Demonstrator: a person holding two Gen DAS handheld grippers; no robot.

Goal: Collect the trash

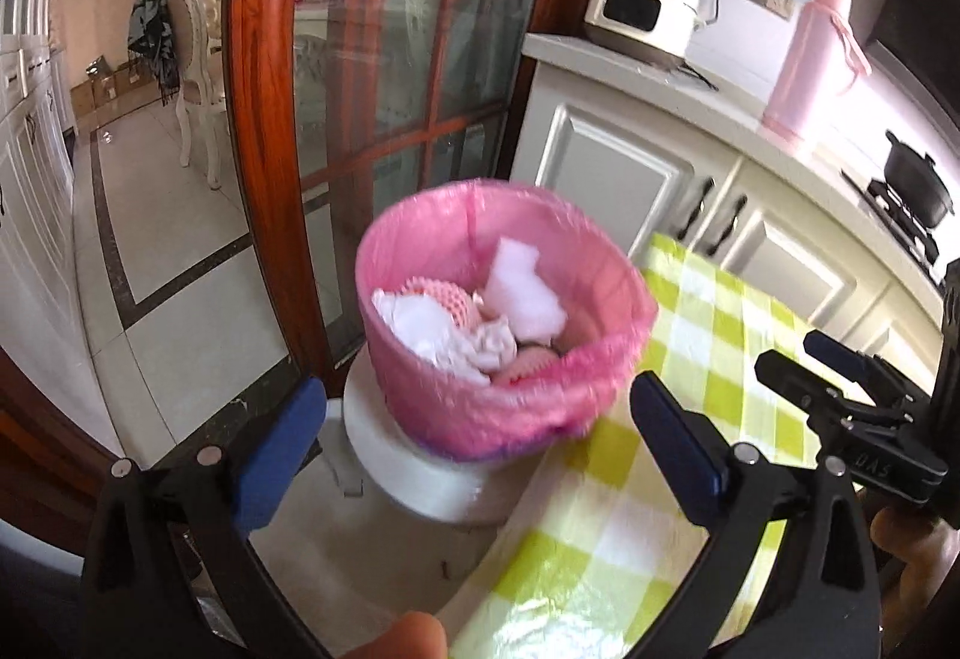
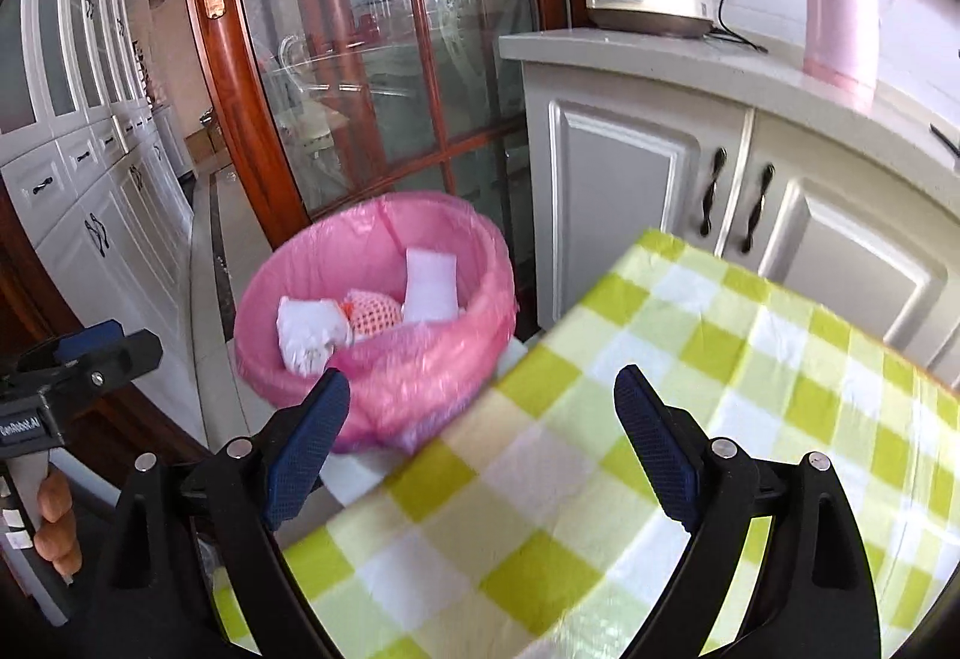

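**Both tools wide open beside the pink-lined bin**

Your left tool [image 1: 480, 419] stands with its blue pads spread wide and nothing between them, and so does your right tool [image 2: 483, 446]. The trash bin [image 2: 375, 326], lined with a pink bag, stands on the floor just beside the corner of the counter with the green-checked cloth [image 2: 630, 479]. Inside the bin lie crumpled white tissues [image 2: 309, 332], a white foam piece [image 2: 429, 284] and a pink foam fruit net [image 2: 372, 314].
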